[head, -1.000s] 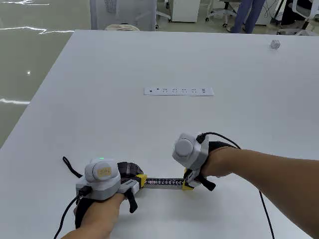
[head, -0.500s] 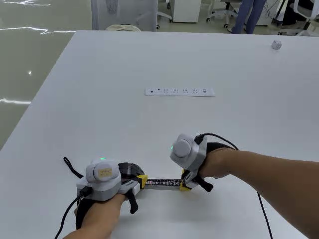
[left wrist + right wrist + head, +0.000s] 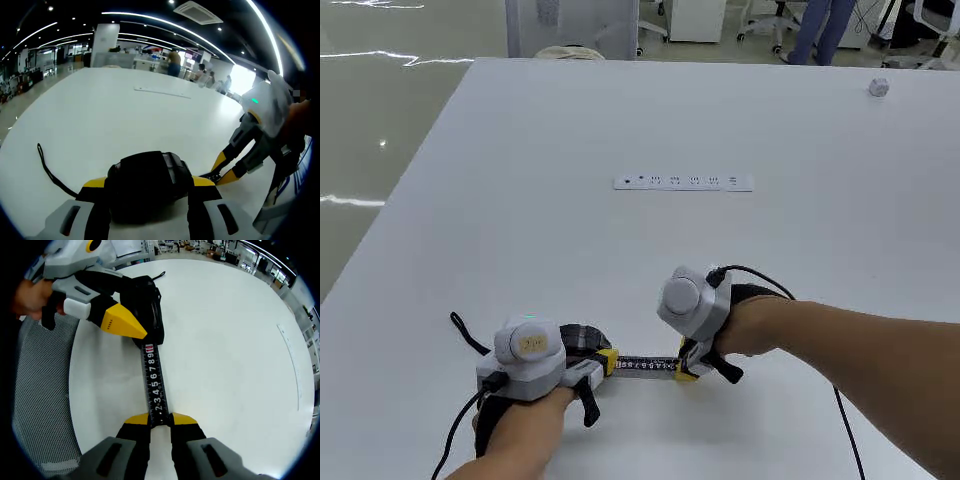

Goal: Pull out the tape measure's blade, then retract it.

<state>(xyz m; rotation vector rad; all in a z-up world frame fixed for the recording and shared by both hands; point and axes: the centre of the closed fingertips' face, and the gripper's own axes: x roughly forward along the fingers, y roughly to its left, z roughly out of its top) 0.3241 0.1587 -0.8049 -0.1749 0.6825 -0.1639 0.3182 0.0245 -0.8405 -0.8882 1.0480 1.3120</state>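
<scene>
Tape measure (image 3: 146, 305) sits on the white table (image 3: 620, 120) close to its near edge. My left gripper (image 3: 150, 184) is clamped on the black case, and my right gripper (image 3: 160, 419) is pinching the tip of the blade (image 3: 154, 382) (printed numbers face up), a short stretch lying flat between them. Ahead the tabletop is open up to the power strip (image 3: 683, 183), with the left edge well off to the side.

White table (image 3: 520, 200); power strip (image 3: 683, 182) mid-table; small grey object (image 3: 878, 88), possibly crumpled, far right.
</scene>
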